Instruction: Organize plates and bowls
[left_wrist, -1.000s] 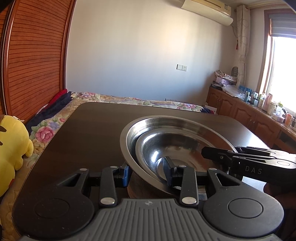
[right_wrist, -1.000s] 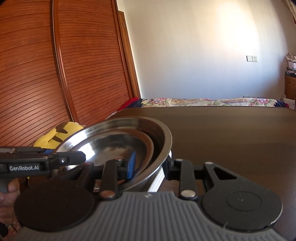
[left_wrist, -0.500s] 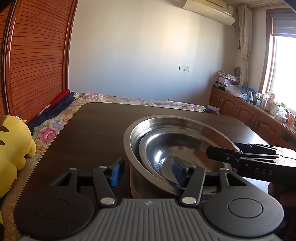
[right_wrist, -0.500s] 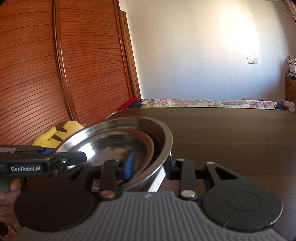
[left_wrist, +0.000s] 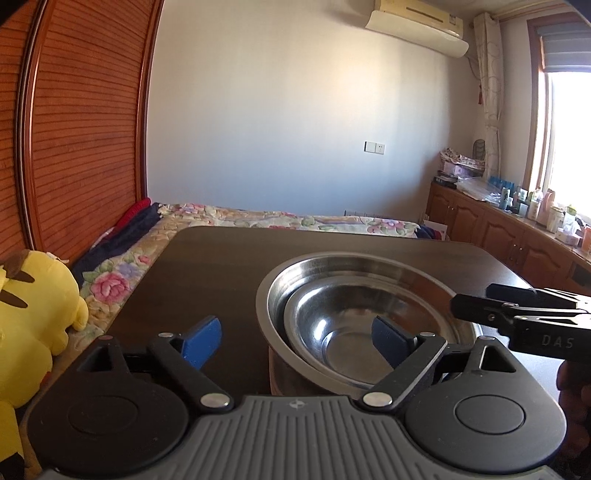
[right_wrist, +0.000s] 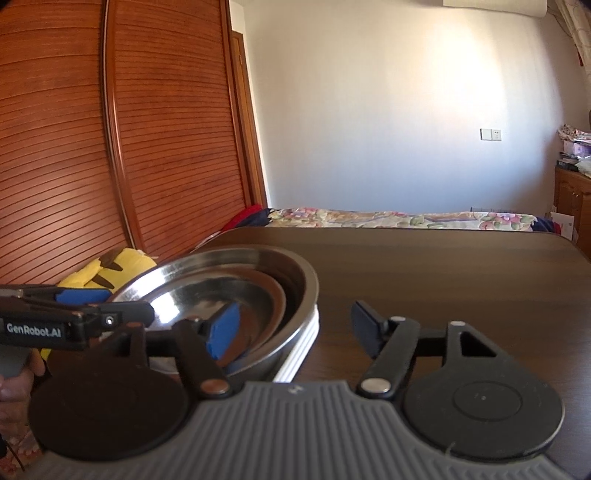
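1. The work surface is a dark wooden table (left_wrist: 221, 266) set over a floral bedspread (left_wrist: 122, 266). Take the large steel bowl (left_wrist: 295, 273) on it as your reference for every position below.
2. The large steel bowl rests on the table, on a white ribbed base (right_wrist: 301, 349) that shows under its rim in the right wrist view. A smaller steel bowl (left_wrist: 332, 332) is nested inside it, sitting toward your side. Judge the stacking step done; the step in hand is the release.
3. The left gripper (left_wrist: 295, 338) straddles the large bowl's near rim. Its jaws are opening, with one pad inside the bowls and the other outside, and neither presses on metal.
4. The right gripper (right_wrist: 291, 330) straddles the opposite side of the same rim. Its jaws are opening and are clear of the steel.
5. Let both pairs of jaws spread fully before you move either hand.
6. Withdraw each gripper straight back from the bowl rim, lifting the inner pad over the edge.
7. Avoid sideways drag: a pad catching the rim would likely shift or tip the nested pair.
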